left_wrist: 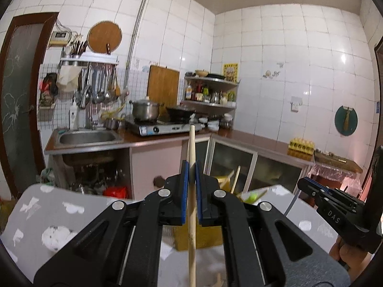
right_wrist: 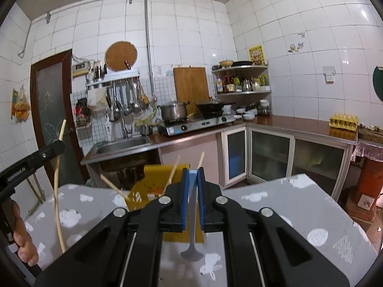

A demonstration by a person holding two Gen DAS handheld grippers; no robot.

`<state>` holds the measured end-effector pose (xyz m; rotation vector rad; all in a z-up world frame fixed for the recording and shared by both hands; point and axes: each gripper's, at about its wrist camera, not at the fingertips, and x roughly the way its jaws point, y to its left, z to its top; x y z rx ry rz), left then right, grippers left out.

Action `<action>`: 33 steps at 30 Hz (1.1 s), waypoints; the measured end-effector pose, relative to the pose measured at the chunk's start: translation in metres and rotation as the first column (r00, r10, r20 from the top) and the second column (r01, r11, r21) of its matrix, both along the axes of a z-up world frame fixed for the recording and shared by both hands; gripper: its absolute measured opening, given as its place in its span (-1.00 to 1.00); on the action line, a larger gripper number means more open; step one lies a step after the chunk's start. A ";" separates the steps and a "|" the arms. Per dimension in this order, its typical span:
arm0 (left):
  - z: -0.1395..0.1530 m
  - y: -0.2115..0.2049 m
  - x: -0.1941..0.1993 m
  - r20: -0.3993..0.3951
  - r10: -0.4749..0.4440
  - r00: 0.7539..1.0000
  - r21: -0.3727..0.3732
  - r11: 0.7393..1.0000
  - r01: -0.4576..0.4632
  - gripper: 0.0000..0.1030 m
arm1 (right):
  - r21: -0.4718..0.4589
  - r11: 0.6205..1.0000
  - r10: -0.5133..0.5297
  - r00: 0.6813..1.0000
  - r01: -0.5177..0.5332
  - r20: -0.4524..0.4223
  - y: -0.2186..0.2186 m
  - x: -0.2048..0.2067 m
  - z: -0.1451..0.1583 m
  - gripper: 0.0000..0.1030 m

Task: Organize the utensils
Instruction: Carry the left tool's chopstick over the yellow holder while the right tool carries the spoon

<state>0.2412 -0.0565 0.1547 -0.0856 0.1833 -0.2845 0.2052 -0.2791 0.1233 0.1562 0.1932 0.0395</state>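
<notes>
My left gripper (left_wrist: pixel 191 167) is shut on a pale wooden chopstick (left_wrist: pixel 192 239) that stands upright between its blue pads, above the grey patterned table (left_wrist: pixel 59 215). My right gripper (right_wrist: pixel 192 174) is shut on the handle of a light blue spoon (right_wrist: pixel 191 253), whose bowl hangs down over the table (right_wrist: pixel 287 205). Behind both grippers stands a yellow utensil basket (right_wrist: pixel 143 191) with several chopsticks leaning out of it. The left wrist view shows the right gripper (left_wrist: pixel 302 183) at the far right. In the right wrist view the left gripper (right_wrist: pixel 59 143) is at the far left, holding its chopstick (right_wrist: pixel 56 191).
A kitchen counter (right_wrist: pixel 299 124) runs along the tiled walls, with a steel sink (right_wrist: pixel 124 144), a gas stove (right_wrist: pixel 198 122) carrying a pot and a wok, a corner shelf of bottles and a yellow egg tray (right_wrist: pixel 343 120). A person's hand (right_wrist: pixel 24 236) grips the left handle.
</notes>
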 end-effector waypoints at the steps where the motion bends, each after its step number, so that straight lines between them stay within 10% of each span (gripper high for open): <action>1: 0.005 -0.001 0.001 0.012 -0.004 1.000 -0.007 1.000 0.004 -0.91 | 0.002 1.000 0.001 1.000 -0.001 0.009 0.000 0.001 0.005 -0.86; 17: 0.057 -0.034 0.069 0.146 -0.021 0.989 -0.032 0.999 0.025 -0.91 | -0.067 0.998 0.010 0.992 -0.002 0.126 0.019 0.062 0.094 -0.86; 33: 0.005 -0.062 0.146 0.115 0.062 0.991 -0.006 0.998 -0.061 -0.91 | -0.063 0.998 0.017 1.000 -0.017 -0.003 0.009 0.130 0.051 -0.86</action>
